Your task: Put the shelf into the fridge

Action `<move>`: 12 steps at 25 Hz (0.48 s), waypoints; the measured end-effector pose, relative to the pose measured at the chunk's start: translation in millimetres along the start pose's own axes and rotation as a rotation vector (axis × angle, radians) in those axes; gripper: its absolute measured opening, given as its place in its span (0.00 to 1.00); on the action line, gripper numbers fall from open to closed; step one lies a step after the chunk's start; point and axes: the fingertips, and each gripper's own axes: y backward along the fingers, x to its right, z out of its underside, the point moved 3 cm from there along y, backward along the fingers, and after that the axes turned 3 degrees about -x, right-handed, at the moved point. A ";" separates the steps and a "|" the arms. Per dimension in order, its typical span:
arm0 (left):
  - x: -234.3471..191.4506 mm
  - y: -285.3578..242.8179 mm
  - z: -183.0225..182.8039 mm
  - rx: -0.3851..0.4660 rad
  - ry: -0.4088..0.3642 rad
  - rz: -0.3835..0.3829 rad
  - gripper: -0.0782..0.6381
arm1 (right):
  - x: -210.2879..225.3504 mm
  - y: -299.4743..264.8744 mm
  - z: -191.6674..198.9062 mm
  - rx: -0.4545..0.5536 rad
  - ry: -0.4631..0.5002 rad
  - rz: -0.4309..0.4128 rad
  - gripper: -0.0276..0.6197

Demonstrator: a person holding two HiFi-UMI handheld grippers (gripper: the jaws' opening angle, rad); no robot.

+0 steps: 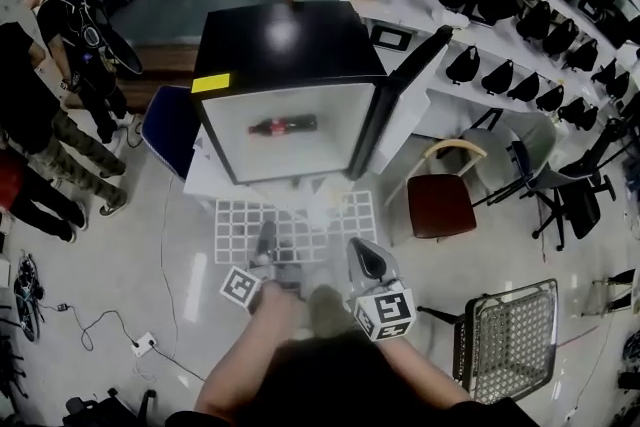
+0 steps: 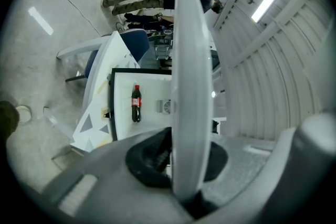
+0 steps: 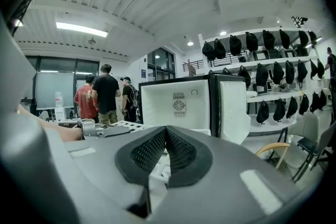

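Note:
The white wire shelf [image 1: 300,220] is held level just in front of the open fridge [image 1: 285,45], whose white inside holds a cola bottle [image 1: 283,126]. My left gripper [image 1: 266,237] is shut on the shelf's near edge. In the left gripper view the shelf [image 2: 191,86] runs edge-on between the jaws of the left gripper [image 2: 184,165], with the cola bottle [image 2: 136,103] beyond. My right gripper [image 1: 362,257] sits at the shelf's near right corner. In the right gripper view the right gripper [image 3: 166,131] has its pads closed, with white shelf wire [image 3: 118,124] between and beside them.
The fridge door [image 1: 405,95] stands open to the right. A blue chair [image 1: 170,125] is left of the fridge, a red-seated chair [image 1: 440,205] and a black mesh chair [image 1: 510,335] to the right. People [image 1: 40,115] stand at the far left. Racks of black bags [image 1: 500,5] line the right wall.

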 end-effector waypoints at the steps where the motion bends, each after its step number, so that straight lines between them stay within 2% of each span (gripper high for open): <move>1: -1.3 -13.1 -0.5 -0.001 0.001 -0.006 0.15 | 7.8 -10.4 -4.1 0.001 -0.005 -0.004 0.05; 12: -14.0 -112.8 -6.0 0.012 -0.008 -0.008 0.15 | 69.8 -92.2 -28.6 0.002 -0.013 -0.052 0.05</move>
